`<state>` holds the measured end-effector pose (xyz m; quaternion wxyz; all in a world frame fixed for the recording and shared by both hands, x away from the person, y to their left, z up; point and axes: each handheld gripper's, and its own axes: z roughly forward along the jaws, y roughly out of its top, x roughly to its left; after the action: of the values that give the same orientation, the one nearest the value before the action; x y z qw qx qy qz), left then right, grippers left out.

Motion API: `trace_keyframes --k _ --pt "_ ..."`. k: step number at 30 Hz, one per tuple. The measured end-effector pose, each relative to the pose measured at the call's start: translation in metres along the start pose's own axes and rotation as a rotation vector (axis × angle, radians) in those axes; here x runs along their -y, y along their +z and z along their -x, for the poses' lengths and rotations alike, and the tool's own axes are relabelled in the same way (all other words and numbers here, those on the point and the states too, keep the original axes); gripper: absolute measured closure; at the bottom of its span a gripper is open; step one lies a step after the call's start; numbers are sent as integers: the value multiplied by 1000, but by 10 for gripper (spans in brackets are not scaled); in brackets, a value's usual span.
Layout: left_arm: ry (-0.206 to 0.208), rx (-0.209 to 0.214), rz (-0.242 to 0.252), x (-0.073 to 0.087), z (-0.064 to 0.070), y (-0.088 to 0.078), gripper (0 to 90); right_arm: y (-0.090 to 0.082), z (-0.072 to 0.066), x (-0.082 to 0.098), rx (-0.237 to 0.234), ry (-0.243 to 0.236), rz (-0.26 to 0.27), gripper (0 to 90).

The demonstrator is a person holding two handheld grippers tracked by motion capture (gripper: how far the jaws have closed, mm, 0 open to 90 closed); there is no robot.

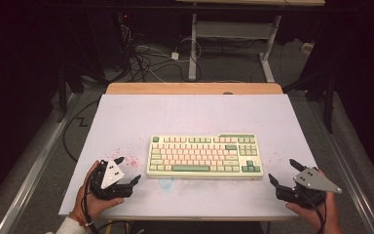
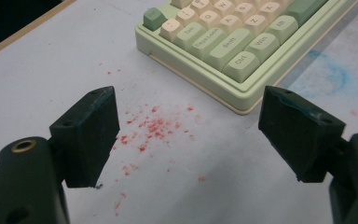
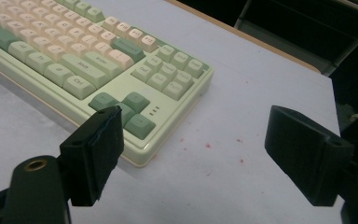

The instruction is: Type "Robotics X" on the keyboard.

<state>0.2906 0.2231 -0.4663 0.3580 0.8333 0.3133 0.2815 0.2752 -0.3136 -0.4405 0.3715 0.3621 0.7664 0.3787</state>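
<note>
A boxy pale-green plastic keyboard (image 1: 205,156) with cream and green keycaps lies mid-table on the matte white sheet (image 1: 126,122), between the left gripper (image 1: 126,170) and right gripper (image 1: 281,171), both with blocky black jaws spread wide and empty.

Red specks (image 2: 151,128), blue smudge (image 2: 331,70) on table (image 1: 126,122).

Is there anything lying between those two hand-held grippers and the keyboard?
Nothing visible does. Between the left hand-held gripper and the keyboard lie only flat red specks on the table; the right hand-held gripper also has bare surface before it. Both stand open.
</note>
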Motion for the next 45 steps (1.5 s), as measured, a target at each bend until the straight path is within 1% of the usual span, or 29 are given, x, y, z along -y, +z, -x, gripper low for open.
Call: trace_keyframes --k 6,10,11,12,14,15,16,18,22,24,25,26,28,29,30,34,39,40,43,44,45 --pt "4 4 -6 0 2 0 193 -1 0 -1 -1 1 7 201" --pt "6 6 -9 3 1 -1 193 0 0 -2 -4 -13 6 203" --pt "2 6 -8 3 0 -1 195 1 0 -3 -5 -10 2 210" --pt "8 1 -1 3 0 -1 195 1 0 -3 -5 -10 2 210" --pt "9 1 1 4 0 -3 197 0 0 -5 -24 -11 7 241" --pt "2 5 -5 4 1 -3 197 0 0 -5 -24 -11 7 241" --pt "3 8 -6 4 1 -3 197 -1 0 -7 -47 4 15 256" --pt "9 5 -2 4 0 -3 197 0 -1 -9 -52 -5 17 266" --pt "0 9 -4 2 -2 -2 197 3 -1 -13 -58 -8 11 269" --pt "5 3 -6 0 -2 -1 221 7 -2 -15 -60 -13 9 277" --pt "-1 6 -13 -1 -2 0 222 8 -2 -16 -64 -6 9 282" --pt "3 5 -8 -2 -3 1 225 9 -2 -17 -68 -7 9 289" --pt "-2 10 -8 -5 -4 4 232 10 -2 -19 -71 -11 13 303" --pt "4 11 -10 -7 -4 5 232 11 -2 -20 -76 -13 14 311" --pt "-2 20 -18 -8 -3 7 232 12 -2 -21 -75 -12 15 317" --pt "7 31 -28 -14 -2 14 232 16 0 -25 -102 5 30 323" --pt "17 43 -24 -24 -1 22 231 22 -2 -29 -110 -7 19 368" --pt "13 49 -18 -26 -2 24 231 25 -4 -31 -119 -19 9 389" --pt "12 60 -19 -31 -1 27 232 30 -6 -33 -136 -8 -3 433" --pt "16 72 -16 -35 0 30 231 32 -6 -34 -147 -13 -1 449" --pt "16 72 -16 -35 0 30 232 34 -7 -35 -157 -15 -6 473"
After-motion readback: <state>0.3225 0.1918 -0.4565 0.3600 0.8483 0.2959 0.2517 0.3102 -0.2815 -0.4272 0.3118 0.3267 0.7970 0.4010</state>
